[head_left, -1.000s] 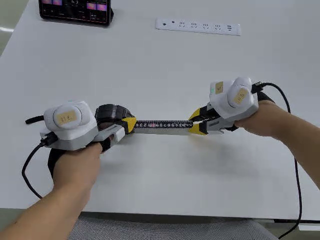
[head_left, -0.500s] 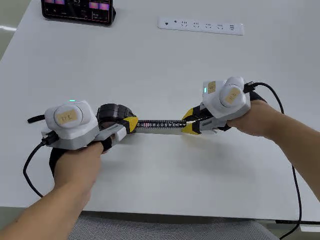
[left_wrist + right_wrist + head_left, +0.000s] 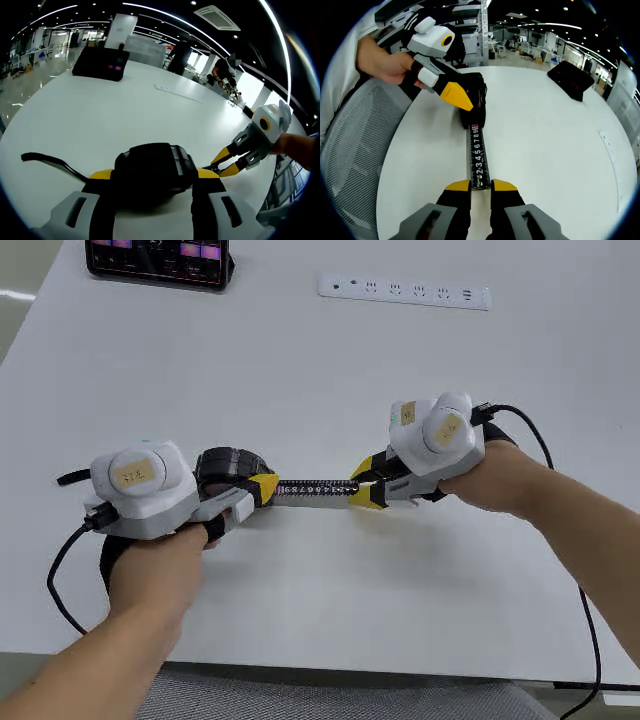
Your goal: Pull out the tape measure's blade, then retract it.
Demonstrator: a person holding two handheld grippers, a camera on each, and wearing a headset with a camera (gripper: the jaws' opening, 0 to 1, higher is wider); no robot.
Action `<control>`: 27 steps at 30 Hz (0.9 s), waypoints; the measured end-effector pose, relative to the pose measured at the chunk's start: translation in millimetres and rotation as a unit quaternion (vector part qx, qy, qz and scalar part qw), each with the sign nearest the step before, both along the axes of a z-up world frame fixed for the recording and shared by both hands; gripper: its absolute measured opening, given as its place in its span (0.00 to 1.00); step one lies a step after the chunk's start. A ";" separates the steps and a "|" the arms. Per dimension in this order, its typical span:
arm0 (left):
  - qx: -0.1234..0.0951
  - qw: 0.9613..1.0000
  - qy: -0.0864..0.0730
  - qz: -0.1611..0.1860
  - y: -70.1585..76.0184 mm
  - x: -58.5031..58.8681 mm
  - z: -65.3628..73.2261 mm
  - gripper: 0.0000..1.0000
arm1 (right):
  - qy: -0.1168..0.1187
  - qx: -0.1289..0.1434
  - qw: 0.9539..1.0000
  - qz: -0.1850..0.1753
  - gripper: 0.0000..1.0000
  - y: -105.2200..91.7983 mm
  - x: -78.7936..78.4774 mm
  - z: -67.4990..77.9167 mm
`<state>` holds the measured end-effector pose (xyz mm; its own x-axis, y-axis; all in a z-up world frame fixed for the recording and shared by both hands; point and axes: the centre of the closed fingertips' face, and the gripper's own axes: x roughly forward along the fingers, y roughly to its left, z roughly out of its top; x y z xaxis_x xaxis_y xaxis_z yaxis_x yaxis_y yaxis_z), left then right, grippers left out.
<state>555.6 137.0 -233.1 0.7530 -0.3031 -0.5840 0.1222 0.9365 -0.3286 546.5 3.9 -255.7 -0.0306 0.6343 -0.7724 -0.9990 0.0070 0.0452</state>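
Note:
A black tape measure case (image 3: pixel 228 469) sits on the white table (image 3: pixel 300 370), clamped between the yellow-tipped jaws of my left gripper (image 3: pixel 262 488). In the left gripper view the case (image 3: pixel 152 167) bulks large between the jaws. Its black blade (image 3: pixel 312 486) with white numbers runs right to my right gripper (image 3: pixel 364 483), which is shut on the blade's end. In the right gripper view the blade (image 3: pixel 477 157) leads from my right gripper (image 3: pixel 480 186) up to the case (image 3: pixel 474 100) held by the left gripper (image 3: pixel 456 95).
A white power strip (image 3: pixel 404 291) lies at the table's far side. A dark tablet (image 3: pixel 158 260) with lit screen stands at the far left corner. A black strap (image 3: pixel 47 161) trails left of the case. A grey mesh chair (image 3: pixel 355 160) sits beside the table.
My right gripper has moved left toward the case with the blade's end in it, so the exposed blade is shorter. The left gripper and case have stayed put.

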 end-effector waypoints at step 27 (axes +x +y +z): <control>-0.010 1.000 -0.004 -0.003 0.4 -0.5 0.6 0.56 | 0.012 0.016 1.000 0.004 0.11 29.3 -1.6 -4.3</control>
<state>555.1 137.4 -232.5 0.7555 -0.3186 -0.5724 0.1294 0.9292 -0.3463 544.8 33.2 -260.0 -0.0532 0.6582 -0.7510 -0.9976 -0.0022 0.0688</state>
